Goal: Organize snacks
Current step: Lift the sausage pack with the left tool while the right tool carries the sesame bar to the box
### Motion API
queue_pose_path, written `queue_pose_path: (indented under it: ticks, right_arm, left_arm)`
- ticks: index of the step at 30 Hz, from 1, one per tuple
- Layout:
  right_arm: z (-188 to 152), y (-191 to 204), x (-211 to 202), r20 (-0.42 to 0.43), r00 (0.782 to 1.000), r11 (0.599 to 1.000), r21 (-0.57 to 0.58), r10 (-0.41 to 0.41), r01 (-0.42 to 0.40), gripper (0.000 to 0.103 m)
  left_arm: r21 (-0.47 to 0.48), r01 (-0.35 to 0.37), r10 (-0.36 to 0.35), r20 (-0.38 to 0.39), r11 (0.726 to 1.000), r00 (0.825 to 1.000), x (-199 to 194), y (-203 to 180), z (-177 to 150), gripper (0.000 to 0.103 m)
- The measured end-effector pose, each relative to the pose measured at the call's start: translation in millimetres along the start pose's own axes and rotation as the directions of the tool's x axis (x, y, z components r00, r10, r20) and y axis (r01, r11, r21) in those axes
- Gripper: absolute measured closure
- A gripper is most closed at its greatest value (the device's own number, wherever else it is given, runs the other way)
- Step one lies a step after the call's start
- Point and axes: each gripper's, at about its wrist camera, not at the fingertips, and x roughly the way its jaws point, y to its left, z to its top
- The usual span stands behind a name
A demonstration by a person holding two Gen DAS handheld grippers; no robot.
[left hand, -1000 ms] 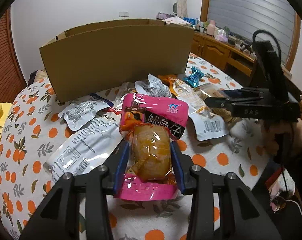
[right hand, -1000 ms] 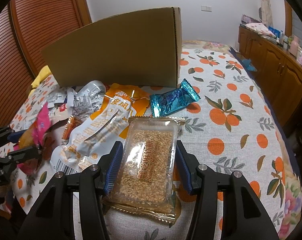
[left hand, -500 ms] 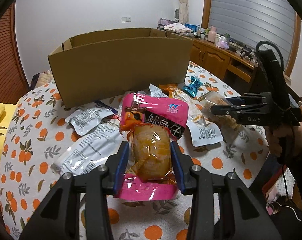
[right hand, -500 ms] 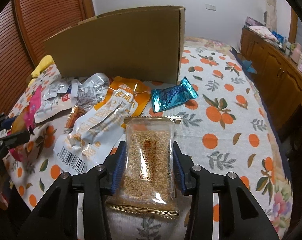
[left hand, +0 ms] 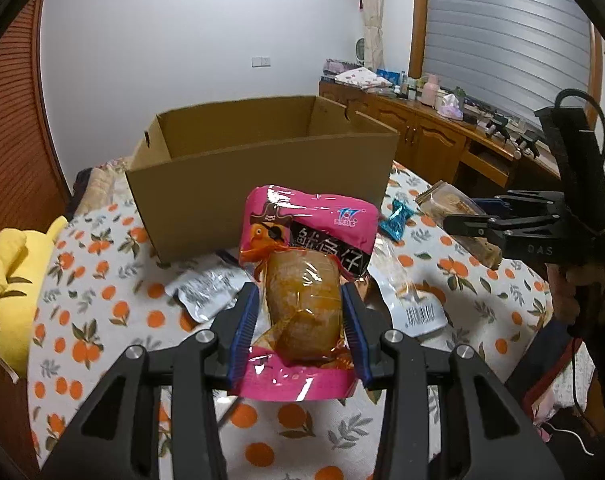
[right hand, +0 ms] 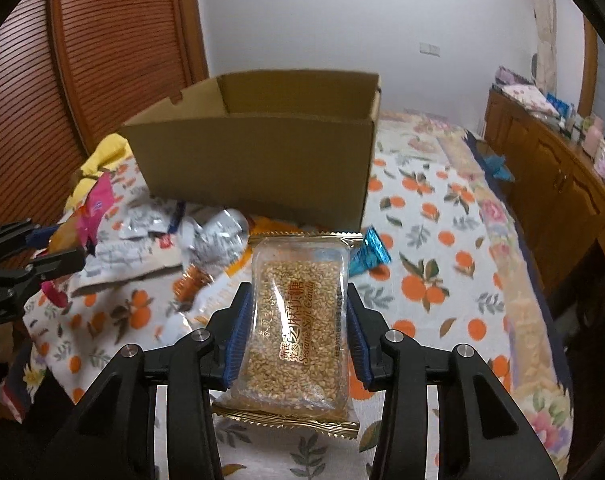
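The pink snack packet [left hand: 302,280], printed with a cartoon fish and holding a brownish piece behind a clear window, is clamped between the blue pads of the left hand-held gripper [left hand: 300,326] and hangs above the worktop [left hand: 102,280], in front of the near wall of the open cardboard box [left hand: 262,168]. The sesame candy bar [right hand: 298,320], in a clear wrapper with gold edges, sits between the blue pads of the right hand-held gripper [right hand: 296,328], whose jaws have just been closing on it; they now press its sides and it is held clear of the worktop. Below both packets, loose snacks lie on the orange-patterned cloth: silver sachets [right hand: 206,232], a white pouch with a barcode [left hand: 414,308], and a blue-wrapped candy [right hand: 368,252] near the box's corner. A yellow cushion [left hand: 14,280] lies at the worktop's left edge, and a wooden sideboard [right hand: 550,176] runs along the right.
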Motion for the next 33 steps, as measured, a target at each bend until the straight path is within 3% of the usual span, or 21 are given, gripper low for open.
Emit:
queue_pose_path:
  ticks: [14,33]
  right_arm:
    - [38.7,14.1,-8.6,0.067,0.998,0.999,-0.049,0.016,-0.012,0.059]
    - [118.9,6.9,16.8,0.133,0.987,0.994,-0.079,0.088,-0.078,0.059]
  left_arm:
    - [0.014,-0.032,0.032,0.047,0.999,0.998,-5.2,20.1,41.6,0.062]
    - [-0.007,-0.057,0.057,0.064,0.998,0.996,27.2,62.0,116.1,0.062]
